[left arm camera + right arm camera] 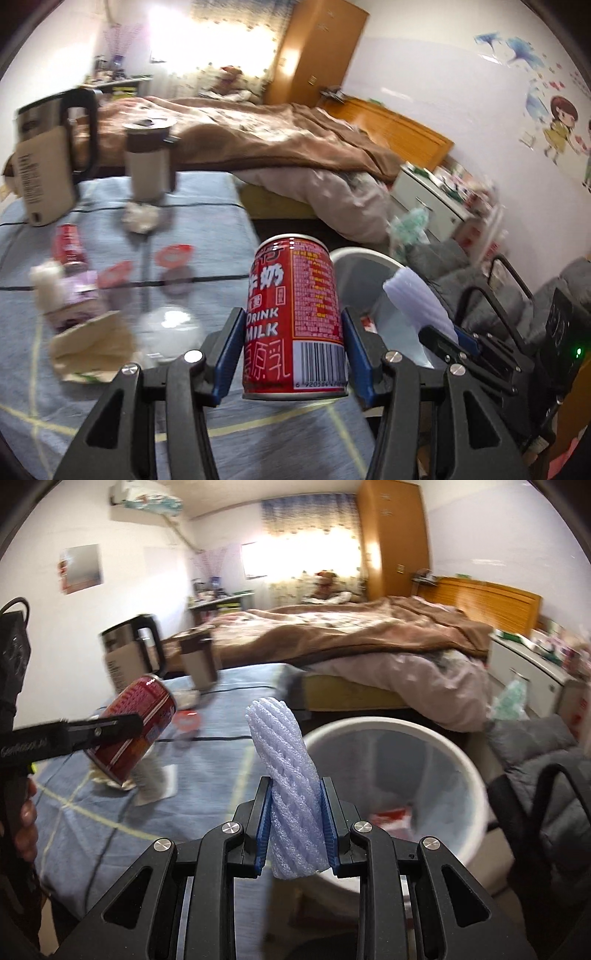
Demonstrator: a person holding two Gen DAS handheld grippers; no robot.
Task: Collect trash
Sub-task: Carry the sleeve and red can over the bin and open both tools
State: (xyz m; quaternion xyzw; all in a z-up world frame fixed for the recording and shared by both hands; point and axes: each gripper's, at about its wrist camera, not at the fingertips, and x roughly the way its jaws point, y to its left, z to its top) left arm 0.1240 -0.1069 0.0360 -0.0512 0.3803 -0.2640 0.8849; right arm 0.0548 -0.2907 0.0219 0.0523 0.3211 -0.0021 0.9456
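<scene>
The left gripper (293, 332) clamps a red can (295, 317) just past the tabletop's right edge; the right gripper (293, 827) pinches a foam sleeve (284, 782) beside the white bin (476, 775). Released early, the can could miss the rim.

A lived-in home bedroom is showing here. An unmade bed (369, 638) with a brown blanket (258, 140) is filling the middle, a tall wooden wardrobe (393, 535) is standing by the curtained window (306, 542), cartoon stickers (557, 122) are decorating the wall, and an air conditioner (147, 494) is hanging near the ceiling.
</scene>
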